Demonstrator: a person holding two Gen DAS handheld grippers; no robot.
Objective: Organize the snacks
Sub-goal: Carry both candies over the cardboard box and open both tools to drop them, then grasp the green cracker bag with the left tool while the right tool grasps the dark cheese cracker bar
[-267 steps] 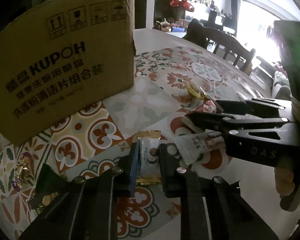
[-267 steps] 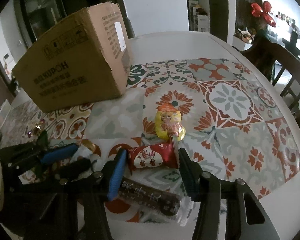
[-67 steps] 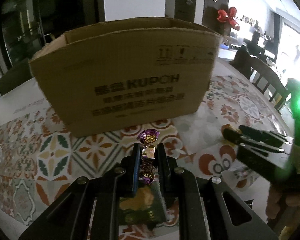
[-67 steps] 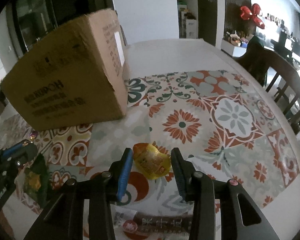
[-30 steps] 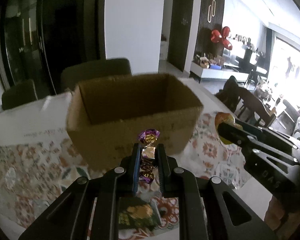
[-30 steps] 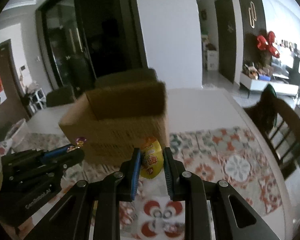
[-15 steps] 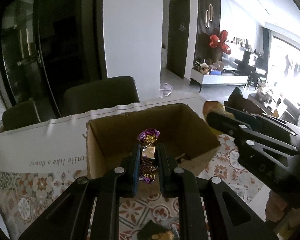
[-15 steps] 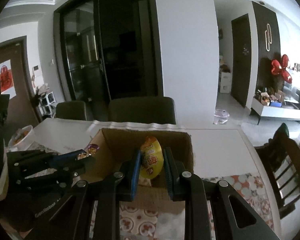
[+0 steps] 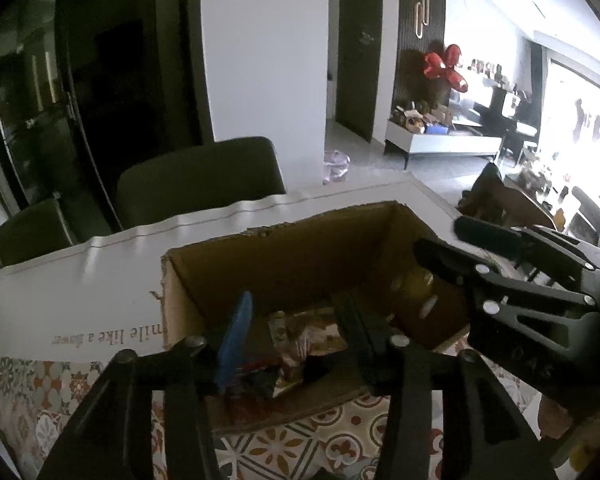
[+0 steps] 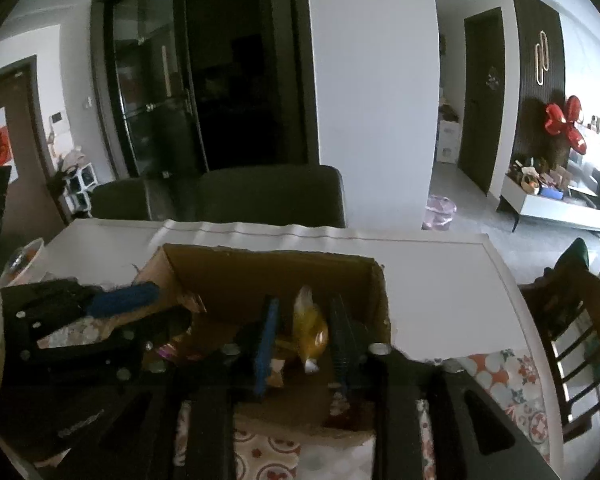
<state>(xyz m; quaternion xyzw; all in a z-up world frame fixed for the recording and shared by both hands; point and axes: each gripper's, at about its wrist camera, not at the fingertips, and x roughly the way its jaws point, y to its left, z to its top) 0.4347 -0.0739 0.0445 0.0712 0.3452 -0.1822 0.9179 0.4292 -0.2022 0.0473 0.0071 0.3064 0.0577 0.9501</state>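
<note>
The open cardboard box lies right below both grippers. My left gripper hangs over its near wall, jaws opening, with nothing between the fingers; several wrapped snacks lie on the box floor beneath. My right gripper is over the box too, jaws opening. The yellow snack packet sits blurred and loose between the pads, with a gap on either side. In the right wrist view the left gripper is at the left, with a purple wrapper just below it. In the left wrist view the right gripper reaches in from the right.
The box stands on a white table with a patterned cloth at the near side. Dark chairs stand behind the table. A wooden chair is at the right edge.
Both grippers have moved forward over the box and their jaws have parted. The purple candy has left the left jaws. The yellow packet has come loose between the right pads.
</note>
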